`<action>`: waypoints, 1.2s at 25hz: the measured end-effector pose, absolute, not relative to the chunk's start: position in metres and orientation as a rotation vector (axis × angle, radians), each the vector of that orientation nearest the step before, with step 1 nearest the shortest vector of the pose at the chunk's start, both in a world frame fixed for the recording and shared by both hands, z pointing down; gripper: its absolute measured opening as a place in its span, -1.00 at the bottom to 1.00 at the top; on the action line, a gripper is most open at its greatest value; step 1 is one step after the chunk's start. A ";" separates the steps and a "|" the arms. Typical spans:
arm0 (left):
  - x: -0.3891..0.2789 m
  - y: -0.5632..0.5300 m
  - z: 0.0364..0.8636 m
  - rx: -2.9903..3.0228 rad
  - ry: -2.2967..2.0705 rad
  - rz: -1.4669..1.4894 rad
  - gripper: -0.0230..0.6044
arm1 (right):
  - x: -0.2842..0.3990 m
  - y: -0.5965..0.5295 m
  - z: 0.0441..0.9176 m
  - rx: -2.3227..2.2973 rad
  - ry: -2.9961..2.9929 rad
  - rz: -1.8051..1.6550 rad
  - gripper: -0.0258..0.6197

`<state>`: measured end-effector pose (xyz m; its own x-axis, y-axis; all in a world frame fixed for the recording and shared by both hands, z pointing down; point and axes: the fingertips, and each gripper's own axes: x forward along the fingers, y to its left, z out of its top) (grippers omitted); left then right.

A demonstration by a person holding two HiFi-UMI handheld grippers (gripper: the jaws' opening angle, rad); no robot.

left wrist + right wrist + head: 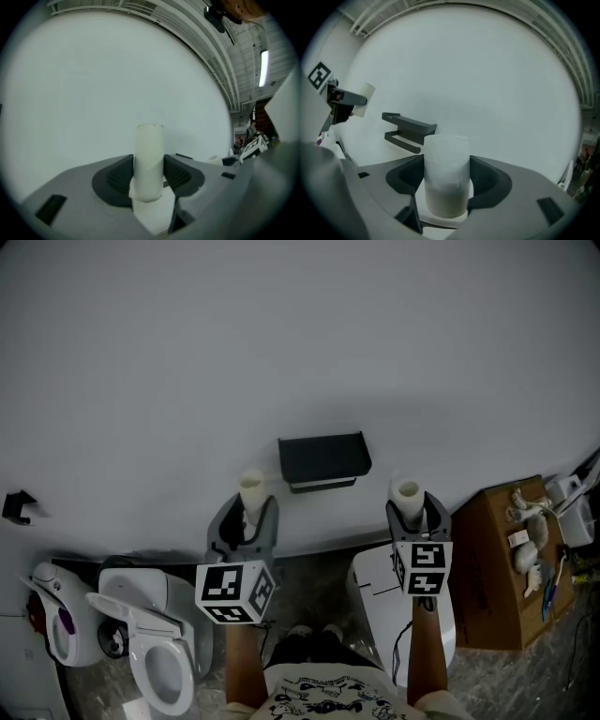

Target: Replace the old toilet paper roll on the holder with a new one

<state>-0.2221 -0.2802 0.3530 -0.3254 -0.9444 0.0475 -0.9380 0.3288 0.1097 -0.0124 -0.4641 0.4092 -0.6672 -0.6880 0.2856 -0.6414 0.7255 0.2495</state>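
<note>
Just ahead of the person, left gripper [249, 519] clenched on a narrow off-white cardboard tube [149, 159], held upright; the spent core, by my reading. Right gripper [419, 517] clamps a fatter white paper roll [445, 183], likely the new one. Beyond and between them, on the pale wall [281, 334], the black wall-mounted holder [323, 460] hangs bare. Old roll looks off; the new one is not yet mounted.

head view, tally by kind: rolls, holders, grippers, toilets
rolls: 2
holder: 1
grippers: 2, left gripper and right gripper, jaws shut on a roll each
toilet: 1
total: 6
</note>
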 end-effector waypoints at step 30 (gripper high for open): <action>-0.257 -0.222 0.369 1.565 -2.560 -0.123 -0.29 | -0.100 -0.473 0.465 0.435 -1.766 -1.327 0.02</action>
